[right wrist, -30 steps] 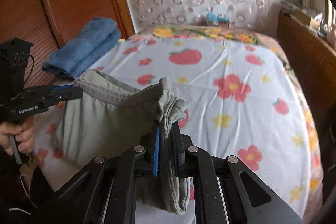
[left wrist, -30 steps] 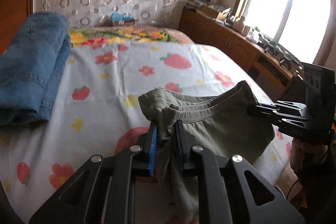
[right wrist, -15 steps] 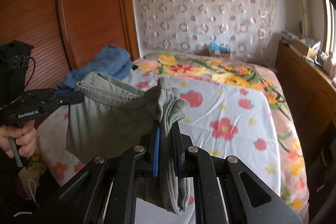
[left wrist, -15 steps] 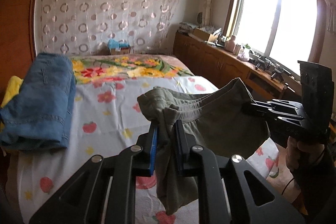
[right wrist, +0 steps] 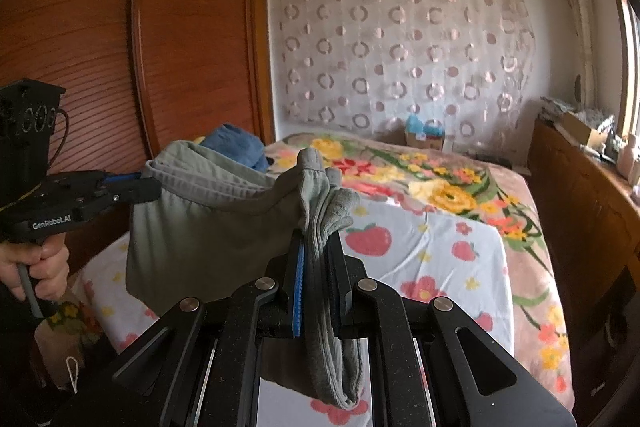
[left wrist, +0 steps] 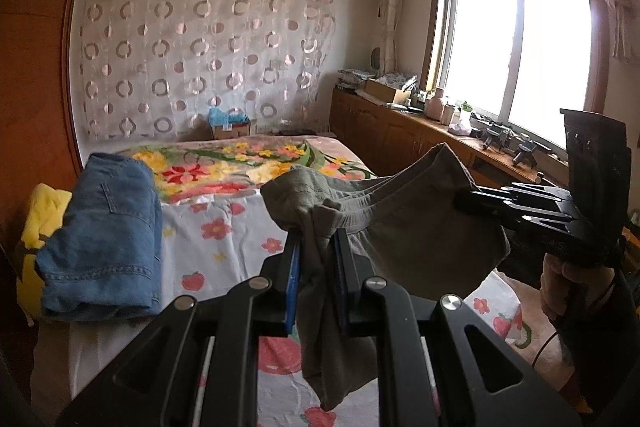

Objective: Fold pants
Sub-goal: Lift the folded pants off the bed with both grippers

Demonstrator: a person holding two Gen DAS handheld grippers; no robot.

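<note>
Above bed (left wrist: 224, 227), pants (left wrist: 404, 227) now higher.

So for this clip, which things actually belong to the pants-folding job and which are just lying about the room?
In the job:
- olive-grey pants, held up over the bed
- left gripper, jaws shut on one end of the waistband
- right gripper, jaws shut on the other end

Lying about:
- folded blue jeans
- yellow cloth beside them
- small box at the bed's far end
- items on the window counter

Raised well clear of the flower-printed bed sheet (left wrist: 224, 247): folded olive-grey cotton pants (left wrist: 408, 227), earlier close above it, together with left gripper (left wrist: 316, 247) and right gripper (right wrist: 318, 259).
</note>
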